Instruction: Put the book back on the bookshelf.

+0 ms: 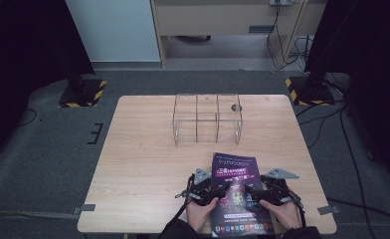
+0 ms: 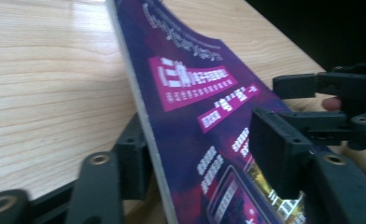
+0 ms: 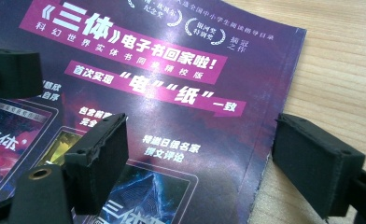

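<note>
At the near edge of the table [image 1: 143, 149], just in front of the person, a purple magazine [image 1: 237, 191] lies with its long axis running away from the person toward the clear plastic organizer [image 1: 207, 118], which stands well apart at the far middle of the tabletop. Both grippers sit at the magazine's near half, one on each long side.

The left gripper [image 1: 214, 191] is at the magazine's left edge. In the left gripper view its jaws straddle that edge [image 2: 146, 135], one jaw below the pages on the wood side and the other above the cover, and the edge looks lifted off the table there. The jaws seem closed onto it, pinching the magazine, though the contact itself is partly hidden.

The right gripper [image 1: 255, 193] is at the right edge. In the right gripper view its jaws stand spread, one over the printed cover and the other over bare wood, with the magazine's right edge [image 3: 274, 116] running between them and touching neither.

So the relation that matters is this: the right edge lies between the right jaws and parallel to the magazine's long axis, flat on the table. My judgement is that the right jaws must get one side beneath that edge before closing, as the left seems to have done.
</note>
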